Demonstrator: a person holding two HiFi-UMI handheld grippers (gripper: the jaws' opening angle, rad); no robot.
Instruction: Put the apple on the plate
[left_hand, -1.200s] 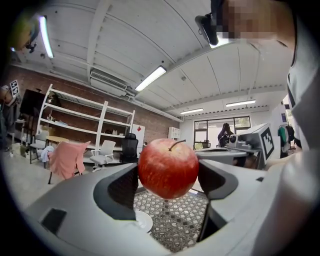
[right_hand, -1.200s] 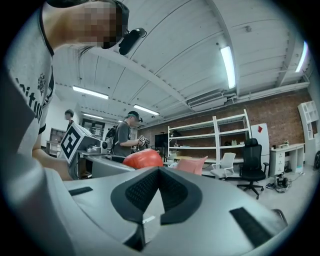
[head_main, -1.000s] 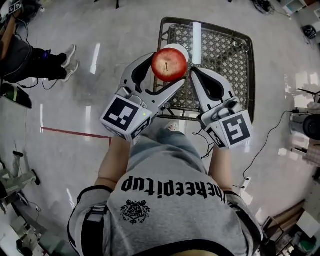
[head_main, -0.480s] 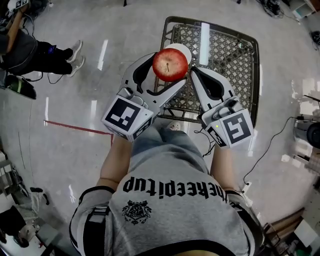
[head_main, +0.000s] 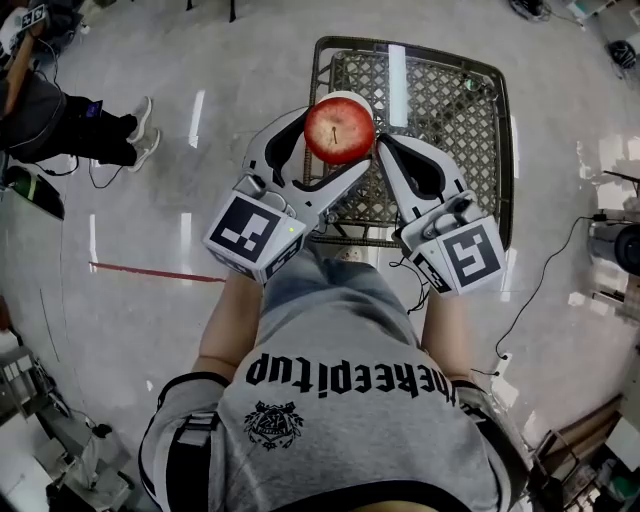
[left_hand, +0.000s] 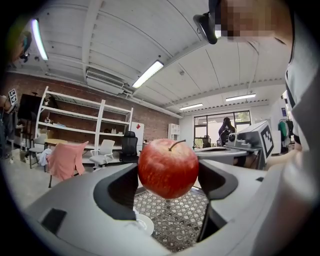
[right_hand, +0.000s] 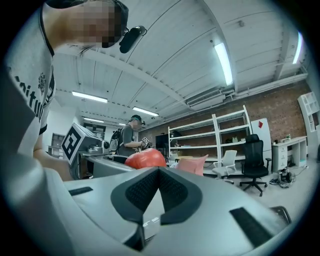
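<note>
A red apple (head_main: 339, 130) is clamped between the jaws of my left gripper (head_main: 338, 142), held in the air above the table. In the left gripper view the apple (left_hand: 168, 168) fills the gap between both pads, stem up. A white plate (head_main: 352, 95) shows as a thin rim behind the apple, lying on the metal lattice table (head_main: 440, 100); the same plate (left_hand: 143, 224) sits low between the jaws, under the apple. My right gripper (head_main: 384, 147) hangs just right of the apple, shut and empty. From its own view the apple (right_hand: 145, 159) peeks over the closed jaw tips (right_hand: 159, 175).
The lattice table has a dark raised rim (head_main: 505, 150). A person's legs (head_main: 100, 130) stand on the glossy floor at far left, with a red tape line (head_main: 150, 269) below. Cables (head_main: 540, 290) trail on the right. Shelves (left_hand: 75, 125) and office chairs (right_hand: 252, 165) stand in the background.
</note>
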